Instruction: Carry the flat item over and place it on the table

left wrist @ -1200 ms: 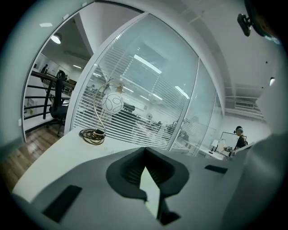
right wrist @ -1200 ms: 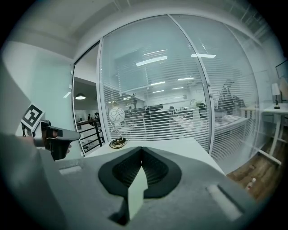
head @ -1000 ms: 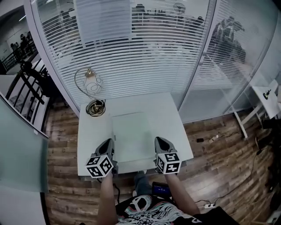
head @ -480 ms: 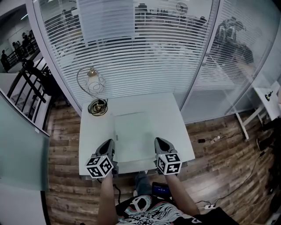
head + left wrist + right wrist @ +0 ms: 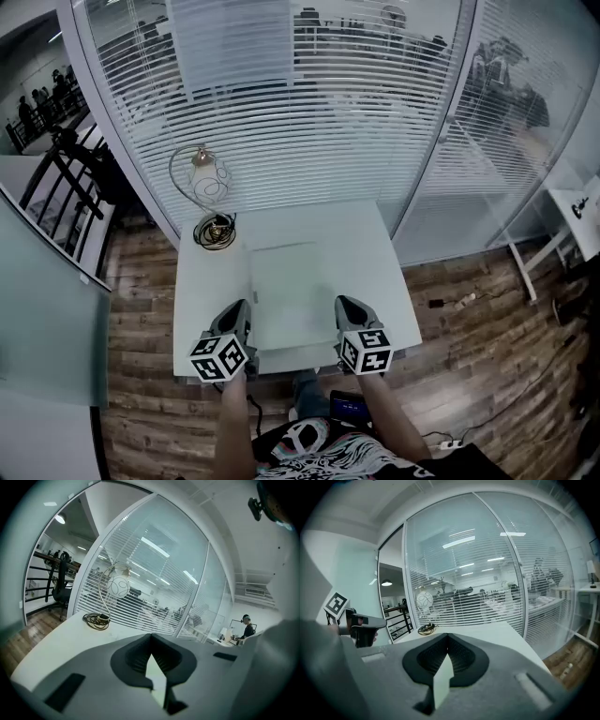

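The flat item (image 5: 292,295) is a thin pale panel over the middle of the white table (image 5: 199,291). My left gripper (image 5: 238,314) is shut on its left edge and my right gripper (image 5: 345,307) on its right edge. In the left gripper view the dark pads pinch a thin pale edge of the flat item (image 5: 158,679). In the right gripper view the same kind of edge of the flat item (image 5: 442,680) sits between the closed jaws. I cannot tell whether the panel rests on the tabletop or hangs just above it.
A wire lamp with a globe (image 5: 208,176) and a coiled cable at its base (image 5: 216,232) stands at the table's back left corner. A glass wall with blinds (image 5: 309,122) runs right behind the table. Wooden floor (image 5: 469,319) surrounds it, with a black railing (image 5: 66,187) at the left.
The table and lamp have drifted slightly right and lower in the head view. Both grippers keep their hold on the panel's two edges.
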`<state>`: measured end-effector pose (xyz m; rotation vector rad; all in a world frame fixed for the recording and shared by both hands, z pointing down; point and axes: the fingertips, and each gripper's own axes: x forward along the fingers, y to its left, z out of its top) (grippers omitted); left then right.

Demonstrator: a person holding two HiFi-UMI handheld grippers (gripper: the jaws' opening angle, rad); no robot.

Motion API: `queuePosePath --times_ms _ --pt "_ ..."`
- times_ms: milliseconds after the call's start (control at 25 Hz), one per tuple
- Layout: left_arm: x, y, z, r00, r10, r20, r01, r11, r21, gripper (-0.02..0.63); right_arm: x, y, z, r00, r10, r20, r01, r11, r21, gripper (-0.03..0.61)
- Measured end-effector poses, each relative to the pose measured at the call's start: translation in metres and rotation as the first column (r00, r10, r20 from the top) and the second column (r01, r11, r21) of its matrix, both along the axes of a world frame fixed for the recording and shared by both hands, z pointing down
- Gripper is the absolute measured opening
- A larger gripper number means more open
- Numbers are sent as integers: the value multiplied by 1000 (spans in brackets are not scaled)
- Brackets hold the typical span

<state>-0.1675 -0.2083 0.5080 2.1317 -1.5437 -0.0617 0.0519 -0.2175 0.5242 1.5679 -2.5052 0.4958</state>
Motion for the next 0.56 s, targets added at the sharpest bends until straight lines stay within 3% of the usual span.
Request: queuePosePath --times_ms 560 --pt "7 1 -1 999 13 -45 -13 1000 -4 7 3 3 0 1000 -12 11 12 1000 2 5"
